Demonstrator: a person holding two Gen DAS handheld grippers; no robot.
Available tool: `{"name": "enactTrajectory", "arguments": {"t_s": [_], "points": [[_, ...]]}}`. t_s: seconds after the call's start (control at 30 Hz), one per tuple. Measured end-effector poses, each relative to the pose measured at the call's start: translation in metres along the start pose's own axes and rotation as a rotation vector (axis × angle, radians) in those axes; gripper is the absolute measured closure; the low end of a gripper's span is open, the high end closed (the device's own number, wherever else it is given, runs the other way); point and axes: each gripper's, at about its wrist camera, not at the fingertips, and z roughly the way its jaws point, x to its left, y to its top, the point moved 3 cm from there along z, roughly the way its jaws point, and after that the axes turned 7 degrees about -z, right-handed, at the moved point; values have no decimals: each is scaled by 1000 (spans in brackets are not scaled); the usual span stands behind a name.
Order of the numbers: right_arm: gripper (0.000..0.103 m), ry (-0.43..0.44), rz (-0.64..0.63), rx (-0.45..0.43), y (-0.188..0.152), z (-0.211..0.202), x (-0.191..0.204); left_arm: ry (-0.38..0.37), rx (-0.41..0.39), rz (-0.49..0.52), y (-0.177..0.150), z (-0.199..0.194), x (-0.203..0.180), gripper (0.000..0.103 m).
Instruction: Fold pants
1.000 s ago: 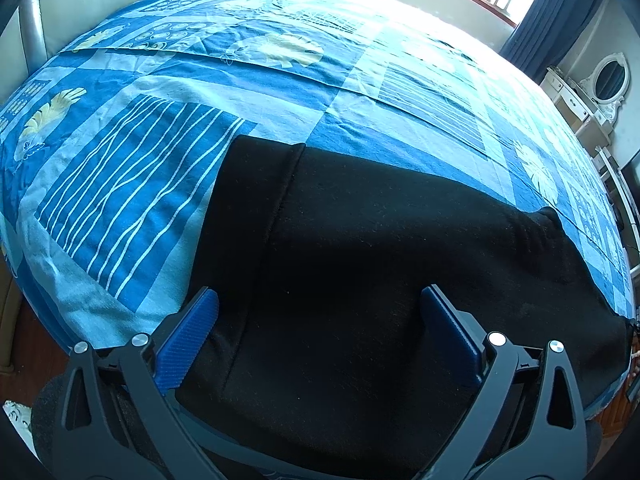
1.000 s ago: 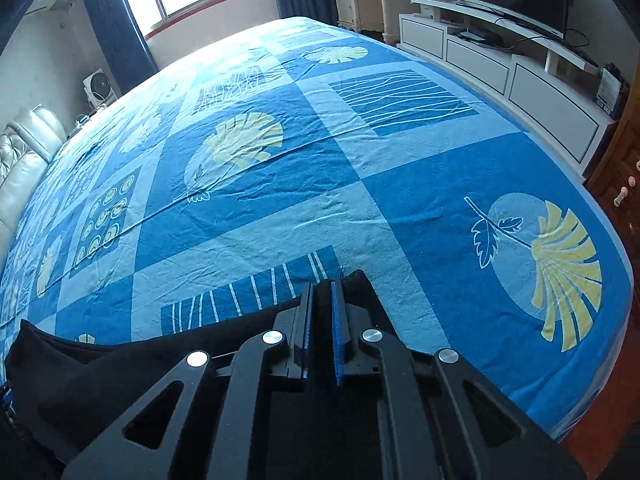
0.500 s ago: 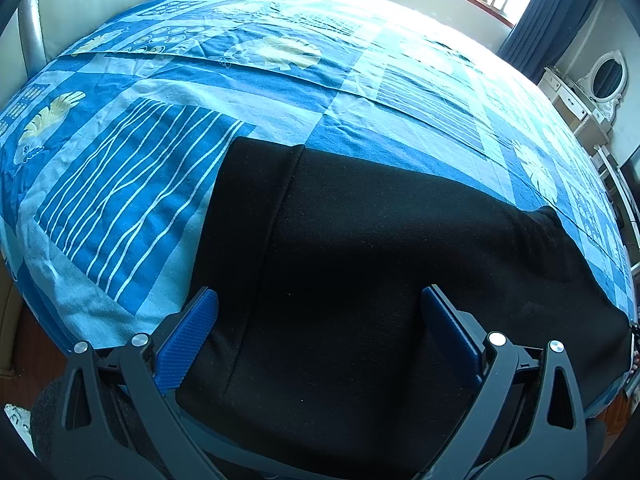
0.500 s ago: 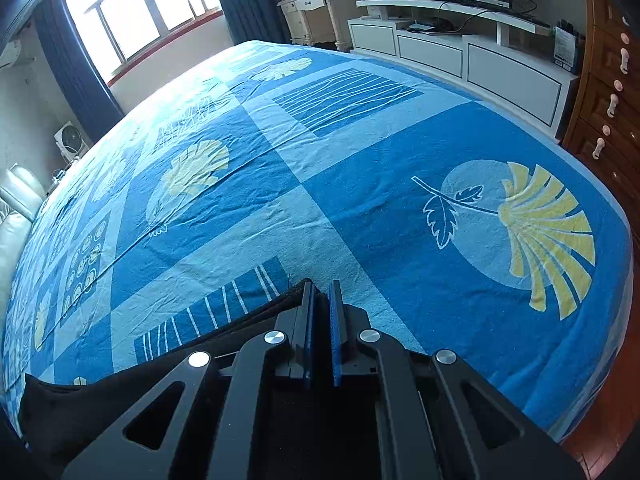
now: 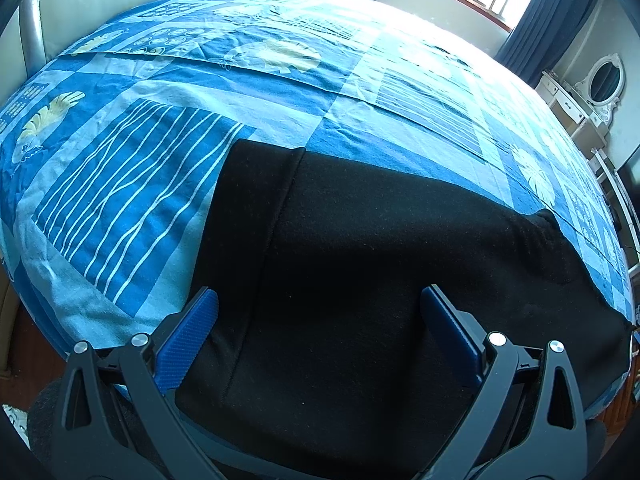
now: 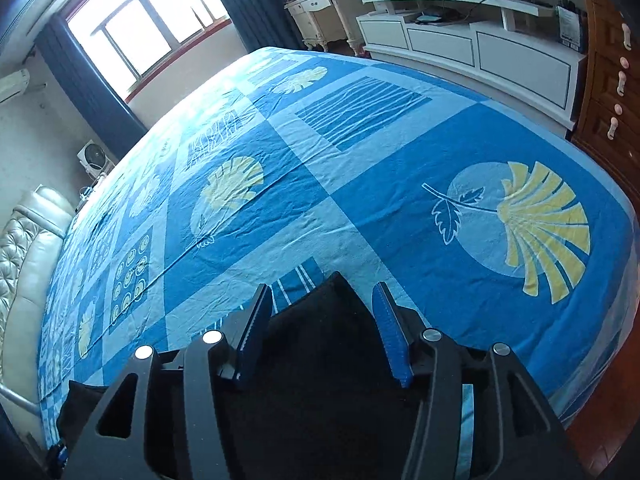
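Black pants (image 5: 380, 264) lie flat on the blue patterned bedsheet (image 5: 132, 184), waistband end at the left, the rest stretching to the right. My left gripper (image 5: 320, 308) is open and hovers over the pants near the bed's front edge, touching nothing that I can see. In the right wrist view the pants' far end (image 6: 328, 328) lies on the sheet between the fingers. My right gripper (image 6: 322, 300) is open, its jaws standing either side of that cloth corner without pinching it.
A padded headboard (image 6: 28, 248) runs along the left of the bed. A white TV cabinet (image 6: 480, 48) and a wooden drawer unit (image 6: 612, 92) stand beyond the bed's right edge. A dressing table with mirror (image 5: 592, 92) stands by the window.
My right gripper was shut on the pants' end and has opened, letting the cloth go onto the sheet. It also tilted upward. My left gripper stayed open and almost still.
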Motion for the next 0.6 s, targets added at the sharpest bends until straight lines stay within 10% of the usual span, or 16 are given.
{"name": "enactTrajectory", "arguments": {"t_s": [0.27, 0.6], "points": [[42, 163, 155, 15, -31, -1, -61, -1, -1, 2, -1, 0, 0, 2], [37, 358, 51, 164, -48, 11, -32, 0, -2, 1, -1, 0, -1, 2]]}}
